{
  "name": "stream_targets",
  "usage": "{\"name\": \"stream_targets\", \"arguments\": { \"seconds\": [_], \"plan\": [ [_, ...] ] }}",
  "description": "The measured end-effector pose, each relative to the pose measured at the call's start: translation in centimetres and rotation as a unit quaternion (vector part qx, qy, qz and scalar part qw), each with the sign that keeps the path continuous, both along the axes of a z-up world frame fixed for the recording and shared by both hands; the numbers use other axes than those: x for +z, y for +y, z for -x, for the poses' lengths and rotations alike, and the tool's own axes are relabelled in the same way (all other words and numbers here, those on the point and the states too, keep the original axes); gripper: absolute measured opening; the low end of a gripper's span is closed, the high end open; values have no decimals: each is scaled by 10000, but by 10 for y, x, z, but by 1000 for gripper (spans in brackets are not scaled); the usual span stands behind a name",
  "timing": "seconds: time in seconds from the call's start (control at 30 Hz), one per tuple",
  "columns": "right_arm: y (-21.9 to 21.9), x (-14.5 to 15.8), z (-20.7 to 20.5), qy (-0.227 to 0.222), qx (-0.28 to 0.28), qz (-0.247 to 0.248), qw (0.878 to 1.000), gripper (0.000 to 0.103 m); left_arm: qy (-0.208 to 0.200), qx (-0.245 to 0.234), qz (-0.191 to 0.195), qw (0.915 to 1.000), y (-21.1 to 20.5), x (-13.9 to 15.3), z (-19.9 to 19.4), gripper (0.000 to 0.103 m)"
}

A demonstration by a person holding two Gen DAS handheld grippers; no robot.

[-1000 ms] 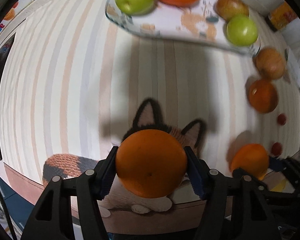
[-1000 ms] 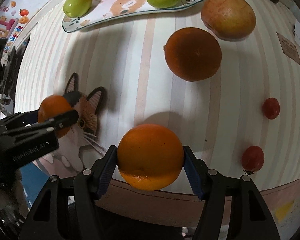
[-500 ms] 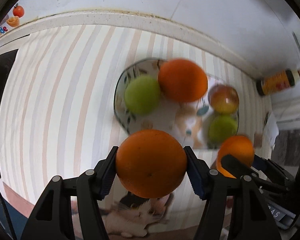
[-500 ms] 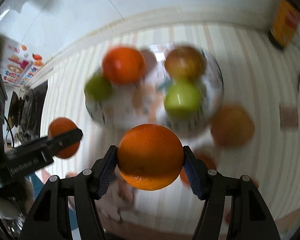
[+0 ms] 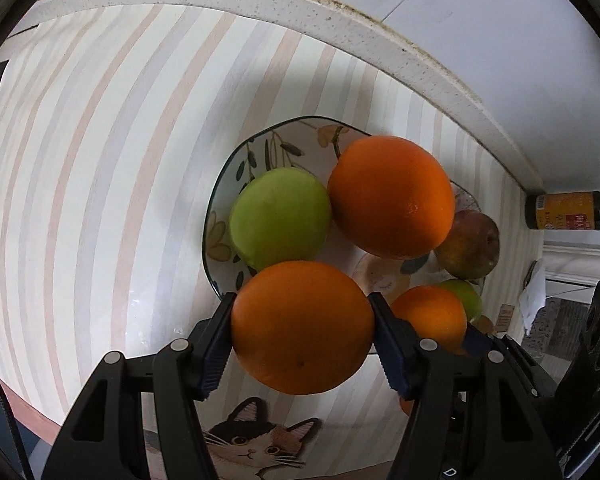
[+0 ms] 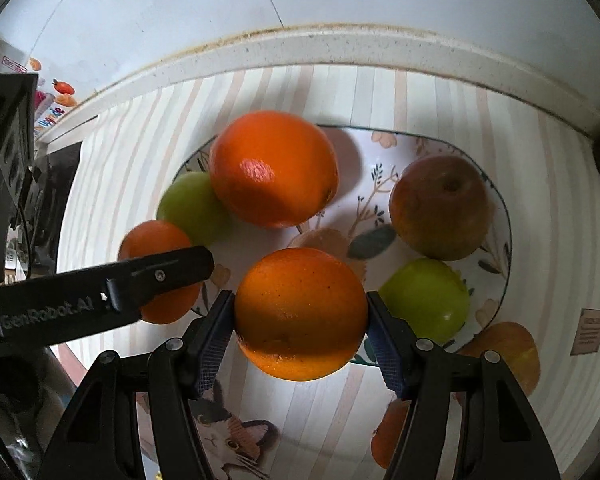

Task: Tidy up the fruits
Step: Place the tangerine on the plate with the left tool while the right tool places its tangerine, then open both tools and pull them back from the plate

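Observation:
My left gripper (image 5: pixel 302 326) is shut on an orange (image 5: pixel 302 326) and holds it over the near left rim of the patterned plate (image 5: pixel 260 144). My right gripper (image 6: pixel 300 314) is shut on a second orange (image 6: pixel 300 314) over the plate's (image 6: pixel 502 216) near middle. On the plate lie a big orange (image 6: pixel 274 168), a green apple (image 6: pixel 194 208) at the left, a red-brown apple (image 6: pixel 440 206) and a second green apple (image 6: pixel 426 300) at the right. The left gripper with its orange (image 6: pixel 156 240) shows at the left of the right wrist view.
The plate stands on a striped mat (image 5: pixel 100 160) with a cat picture (image 5: pixel 256 444), near a white counter ledge (image 5: pixel 340 12) and wall. A brown bottle (image 5: pixel 564 210) lies at the far right. An apple (image 6: pixel 508 348) and an orange (image 6: pixel 388 436) lie on the mat beside the plate.
Both grippers have lifted from low over the mat and moved forward to the plate, each still holding its orange. The plate now lies directly under them.

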State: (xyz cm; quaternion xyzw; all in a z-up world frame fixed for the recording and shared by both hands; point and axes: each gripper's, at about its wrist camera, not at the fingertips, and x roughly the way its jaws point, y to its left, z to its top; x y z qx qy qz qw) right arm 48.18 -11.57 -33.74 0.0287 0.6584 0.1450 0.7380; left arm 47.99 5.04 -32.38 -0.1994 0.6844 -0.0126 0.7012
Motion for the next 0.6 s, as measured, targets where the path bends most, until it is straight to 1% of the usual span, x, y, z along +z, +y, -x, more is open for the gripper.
{"name": "stream_targets", "arguments": {
  "seconds": [0.1,0.2,0.23,0.27,0.33,0.47,0.53,0.6],
  "plan": [
    [-2,-5,2,155,-95,-59,9998,68,-12,-72,-101,9999,-3,0,-1,62],
    [-4,-7,3,189,-163,-40,9997,68,-29,-96,-103,9999,-4,0,-1,62],
    [-4,-7,3,194,-181,-31,9996,68,-72,-92,-62,9999,-4,1,-1,66],
    [-5,-5,4,201,-206,-115,9995,77,-102,-94,-43,9999,-3,2,-1,70],
    [-6,1,5,164,-242,-152,9995,93,-158,-106,-90,9998,-2,5,-2,82],
    [-8,16,7,12,-282,-50,9996,93,-229,-156,-211,9994,0,13,-1,83],
    [-12,23,9,-65,-354,88,9993,93,-319,-218,-398,9985,1,19,3,83],
    [-16,31,13,-159,-414,301,9986,93,-430,-311,-709,9961,0,26,8,83]
  ]
}}
